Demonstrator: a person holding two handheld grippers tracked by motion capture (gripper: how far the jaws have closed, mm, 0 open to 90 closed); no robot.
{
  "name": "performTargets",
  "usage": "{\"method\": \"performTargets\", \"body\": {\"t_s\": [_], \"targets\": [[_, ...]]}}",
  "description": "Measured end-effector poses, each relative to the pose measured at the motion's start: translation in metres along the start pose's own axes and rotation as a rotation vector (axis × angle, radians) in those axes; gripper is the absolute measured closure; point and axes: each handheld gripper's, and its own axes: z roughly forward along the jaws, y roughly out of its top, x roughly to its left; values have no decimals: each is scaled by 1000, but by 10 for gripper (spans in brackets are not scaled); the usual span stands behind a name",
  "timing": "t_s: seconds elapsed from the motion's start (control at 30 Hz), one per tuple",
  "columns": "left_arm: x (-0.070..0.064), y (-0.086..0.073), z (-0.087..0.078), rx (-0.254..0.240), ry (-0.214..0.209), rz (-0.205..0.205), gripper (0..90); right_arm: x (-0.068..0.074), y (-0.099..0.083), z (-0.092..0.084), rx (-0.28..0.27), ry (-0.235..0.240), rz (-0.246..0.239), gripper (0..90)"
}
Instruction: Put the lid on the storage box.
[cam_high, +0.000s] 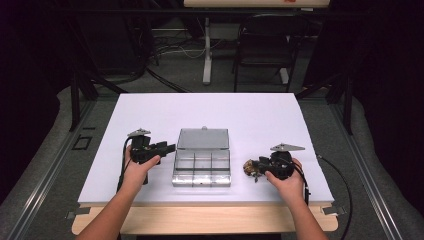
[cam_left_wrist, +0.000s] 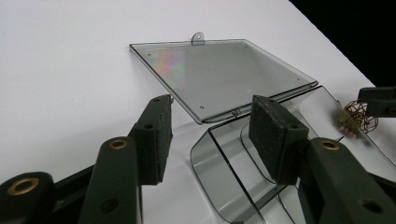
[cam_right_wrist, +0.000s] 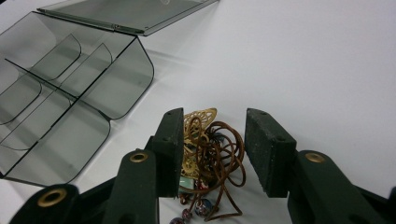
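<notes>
Right now, clear compartment box (cam_high: 202, 170) sitting mid-table with lid (cam_high: 203, 138) flipped fully back and lying flat on the white table (cam_high: 250, 115), so all the divided cells stay open from above, ready for loading. Left gripper (cam_high: 167, 147) parked at the box's left side, jaws spread, nothing pinched; in the left gripper view one pad (cam_left_wrist: 273, 135) hangs over the near corner of the box (cam_left_wrist: 243, 172) and the other pad (cam_left_wrist: 156, 135) stands outside it on bare table, straddling the wall, probably to steady the box against sliding, though contact hard to confirm. Tangled necklace (cam_high: 250, 168), brown cord with gold filigree piece and beads, lying on the table just right of the box, apart from it. Right gripper (cam_high: 256, 169) down at that pile, jaws spread either side of the necklace (cam_right_wrist: 205, 154); left-hand pad against or just beside the cord, other pad clear of it, so not squeezed. Looks lined up for a pinch on the bundle, then a short carry into a cell. Loose cord loops likely to trail or snag on a divider.
</notes>
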Motion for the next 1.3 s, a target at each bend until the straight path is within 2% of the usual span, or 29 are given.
{"method": "performTargets", "body": {"t_s": [0.33,0.8,1.13,1.3], "targets": [[2,1,-1,-2,-3,-16,493,0,-3,4,29,11,11,642],[3,2,-3,-5,-1,-14,493,-2,-3,3,36,21,35,805],[2,1,-3,-9,0,-12,493,0,-1,1,38,26,38,866],[3,1,-3,-7,0,-14,493,3,1,0,35,21,13,878]]}}
